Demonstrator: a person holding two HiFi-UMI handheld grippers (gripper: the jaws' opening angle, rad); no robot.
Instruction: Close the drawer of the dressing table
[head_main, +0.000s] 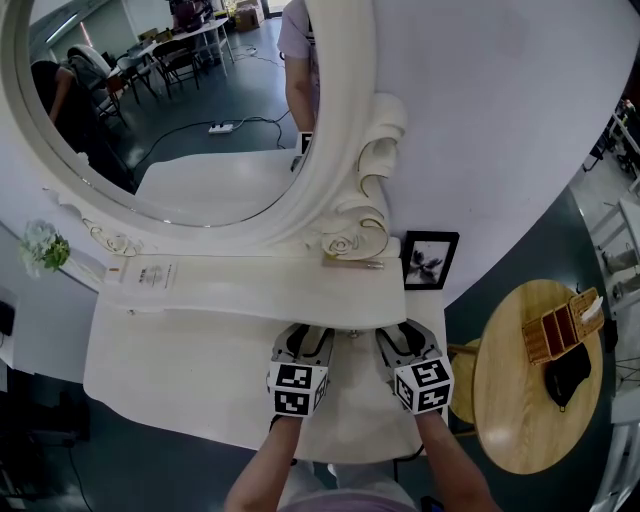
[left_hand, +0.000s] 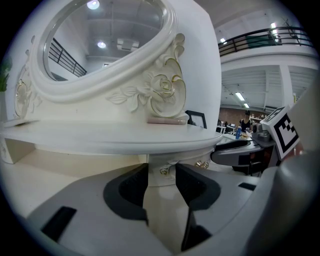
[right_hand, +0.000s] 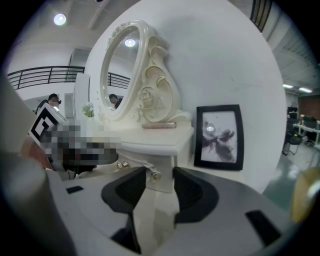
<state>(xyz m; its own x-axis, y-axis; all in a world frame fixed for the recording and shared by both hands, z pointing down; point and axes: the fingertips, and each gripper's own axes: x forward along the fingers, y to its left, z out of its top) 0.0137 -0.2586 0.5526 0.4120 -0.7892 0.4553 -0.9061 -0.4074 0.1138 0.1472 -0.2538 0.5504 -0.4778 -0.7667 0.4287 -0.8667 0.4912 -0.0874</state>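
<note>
My left claw (left_hand: 161, 176) and right claw (right_hand: 159, 176) stand released, tips at the drawer (right_hand: 161, 164) under the bench (head_main: 170, 375) shelf (head_main: 250, 287). It looks pushed home; I judge little remains.

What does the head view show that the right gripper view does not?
Head view only: the wooden organizer and the right gripper's marker cube. Right gripper view only: the gold knob on the drawer front, just ahead of its parted jaws. Both: the framed picture and the oval mirror.
</note>
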